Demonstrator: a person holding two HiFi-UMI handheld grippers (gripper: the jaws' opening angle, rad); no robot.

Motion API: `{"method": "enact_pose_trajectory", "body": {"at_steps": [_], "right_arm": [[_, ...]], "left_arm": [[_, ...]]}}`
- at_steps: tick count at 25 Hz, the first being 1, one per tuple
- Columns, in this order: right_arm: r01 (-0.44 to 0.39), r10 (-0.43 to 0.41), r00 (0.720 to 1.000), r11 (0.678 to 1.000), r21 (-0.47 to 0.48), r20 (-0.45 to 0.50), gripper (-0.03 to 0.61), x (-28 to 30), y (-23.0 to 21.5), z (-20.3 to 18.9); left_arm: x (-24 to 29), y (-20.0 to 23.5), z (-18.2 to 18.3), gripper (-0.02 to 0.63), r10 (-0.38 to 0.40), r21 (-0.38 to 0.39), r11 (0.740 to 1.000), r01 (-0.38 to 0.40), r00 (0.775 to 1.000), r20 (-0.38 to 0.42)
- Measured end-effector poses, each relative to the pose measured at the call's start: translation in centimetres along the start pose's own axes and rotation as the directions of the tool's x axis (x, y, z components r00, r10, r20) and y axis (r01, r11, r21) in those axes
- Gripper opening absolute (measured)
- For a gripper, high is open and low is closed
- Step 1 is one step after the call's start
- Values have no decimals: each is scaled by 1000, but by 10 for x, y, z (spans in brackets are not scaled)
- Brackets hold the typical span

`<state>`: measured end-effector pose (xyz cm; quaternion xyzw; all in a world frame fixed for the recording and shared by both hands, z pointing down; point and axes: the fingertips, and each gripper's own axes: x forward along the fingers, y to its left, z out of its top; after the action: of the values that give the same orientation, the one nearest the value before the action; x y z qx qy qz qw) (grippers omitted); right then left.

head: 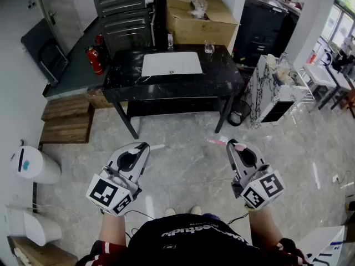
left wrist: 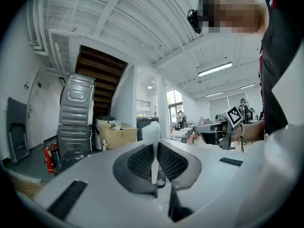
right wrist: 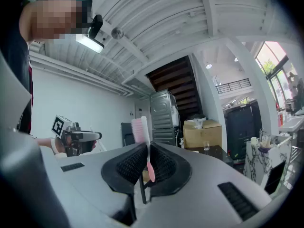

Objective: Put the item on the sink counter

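Head view: left gripper (head: 145,147) clamps a white toothbrush (left wrist: 152,137) and right gripper (head: 231,144) a pink toothbrush (right wrist: 141,133), both well short of the sink counter (head: 224,77). This looks like the carrying step; next they need bringing over the counter.

white toothbrush (left wrist: 153,150): handle partly hidden in jaws | pink toothbrush (right wrist: 146,148): same | counter item (head: 170,41): too small to identify

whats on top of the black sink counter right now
A clear glass stands near the back right corner and a small bottle at the back edge, behind the white basin. Beneath the counter top, most is covered.
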<state>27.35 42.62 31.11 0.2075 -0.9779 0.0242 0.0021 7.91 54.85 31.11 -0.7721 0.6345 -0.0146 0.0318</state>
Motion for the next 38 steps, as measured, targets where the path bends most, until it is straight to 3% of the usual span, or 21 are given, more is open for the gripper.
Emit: {"method": "enact_pose_trajectory", "body": {"at_steps": [12, 16, 28, 38], "right_arm": [[-65, 65, 998, 998, -2, 16, 51, -8, -16, 0], [-73, 72, 997, 996, 47, 29, 51, -19, -28, -1], [-126, 125, 992, 991, 46, 23, 51, -46, -71, -11], [-136, 136, 991, 989, 56, 6, 51, -4, -90, -26]], "left_arm": [[21, -18, 7, 26, -2, 1, 1000, 2, 1000, 2], [28, -31, 8, 26, 2, 8, 1000, -2, 1000, -1], [51, -60, 12, 26, 83, 15, 996, -83, 996, -8], [78, -26, 1, 26, 110, 9, 994, -110, 994, -21]]}}
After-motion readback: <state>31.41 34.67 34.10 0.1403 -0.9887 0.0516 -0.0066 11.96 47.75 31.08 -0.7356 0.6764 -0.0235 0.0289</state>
